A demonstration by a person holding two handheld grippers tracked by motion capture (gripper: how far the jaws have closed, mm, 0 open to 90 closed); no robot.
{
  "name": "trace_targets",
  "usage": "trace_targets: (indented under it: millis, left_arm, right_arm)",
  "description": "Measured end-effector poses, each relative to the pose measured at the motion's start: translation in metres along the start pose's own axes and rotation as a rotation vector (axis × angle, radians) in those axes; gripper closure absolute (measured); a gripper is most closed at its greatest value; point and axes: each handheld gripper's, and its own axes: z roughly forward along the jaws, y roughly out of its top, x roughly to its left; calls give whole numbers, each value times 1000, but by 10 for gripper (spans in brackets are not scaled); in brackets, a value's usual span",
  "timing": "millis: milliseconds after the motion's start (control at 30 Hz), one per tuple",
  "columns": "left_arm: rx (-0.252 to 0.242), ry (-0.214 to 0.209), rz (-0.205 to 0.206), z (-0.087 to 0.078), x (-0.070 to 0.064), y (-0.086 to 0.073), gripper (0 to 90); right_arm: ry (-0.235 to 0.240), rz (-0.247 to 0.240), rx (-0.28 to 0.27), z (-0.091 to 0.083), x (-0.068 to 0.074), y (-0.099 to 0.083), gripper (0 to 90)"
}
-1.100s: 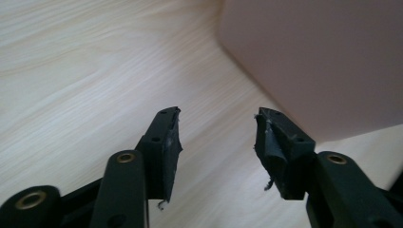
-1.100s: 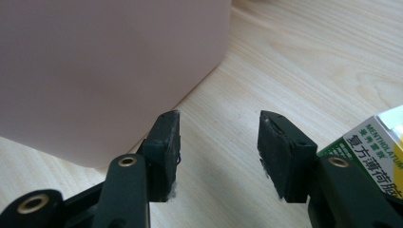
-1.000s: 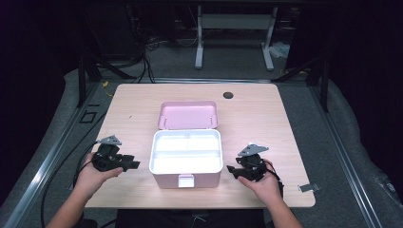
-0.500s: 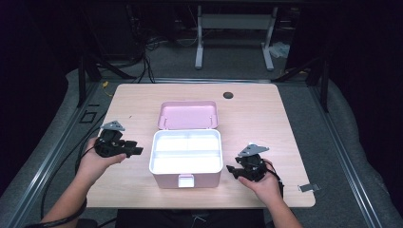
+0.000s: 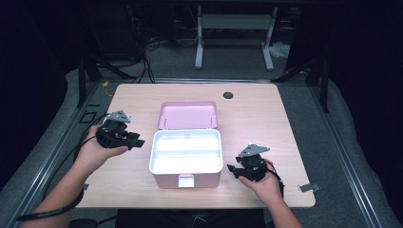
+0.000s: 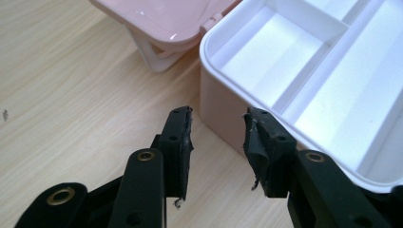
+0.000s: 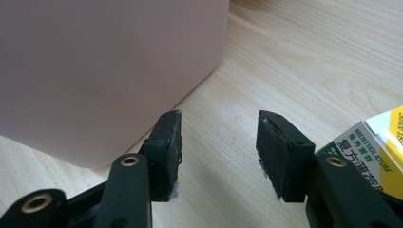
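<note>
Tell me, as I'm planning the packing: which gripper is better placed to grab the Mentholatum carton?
Right, probably. The carton lies just beside the right gripper's open jaws, while the left gripper points at the box's other side.

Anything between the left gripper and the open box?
Nothing visible. The left gripper is open, its fingers empty, with bare table running up to the side wall of the box. The box's compartments look empty and its lid lies back behind it.
</note>
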Motion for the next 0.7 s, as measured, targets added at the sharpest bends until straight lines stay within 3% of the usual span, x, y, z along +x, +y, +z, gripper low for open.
trace_targets:
  millis: [367,600,700]
  left_arm:
    - [103,-24,154,8,-18,38,610]
    - [169,-60,207,22,-22,48,652]
    - [195,-74,249,27,-27,54,659]
  right_arm:
    - [7,3,10,1,0,-1,506]
    - [9,-3,10,1,0,-1,506]
    - [10,-4,9,1,0,-1,506]
